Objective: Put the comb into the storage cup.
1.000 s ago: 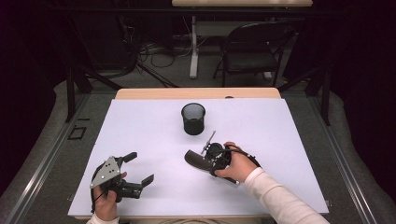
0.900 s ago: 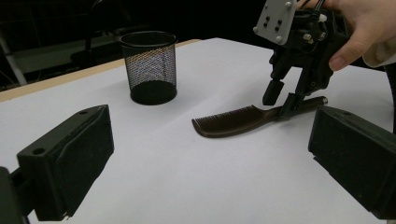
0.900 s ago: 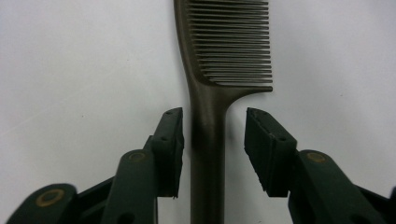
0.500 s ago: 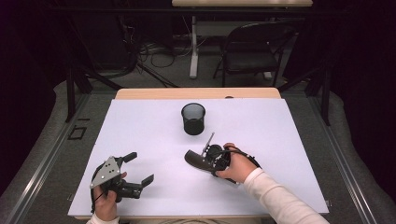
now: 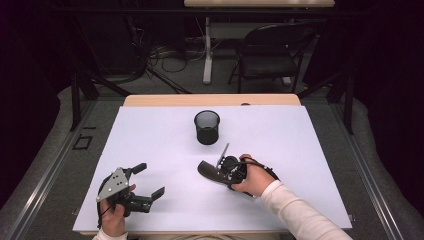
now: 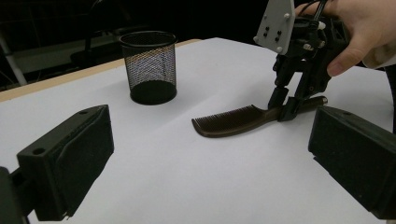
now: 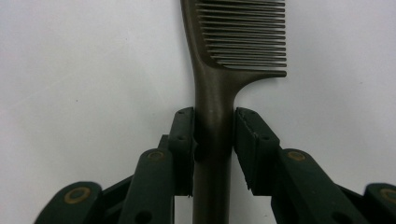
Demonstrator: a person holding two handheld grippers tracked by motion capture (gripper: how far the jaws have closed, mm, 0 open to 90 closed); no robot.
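We find the comb (image 7: 219,93) lying flat on the white table (image 5: 310,150), a little nearer the person than the mesh cup (image 5: 207,127) and well apart from it; it is dark brown, with a long toothed head and a narrow rounded handle. The right gripper (image 7: 214,140) comes down on that handle just behind the teeth. Its jaws have just been closing, and in the right gripper view both pads appear to touch the handle sides, so we judge it gripped. The risk we see is the hold itself: the handle is slim, smooth and rounded, so it may roll or pivot between the pads once lifted, the heavier toothed end drooping. A tilted comb could then catch the cup's rim. The left gripper (image 5: 149,181) rests open near the table's front edge, holding nothing.
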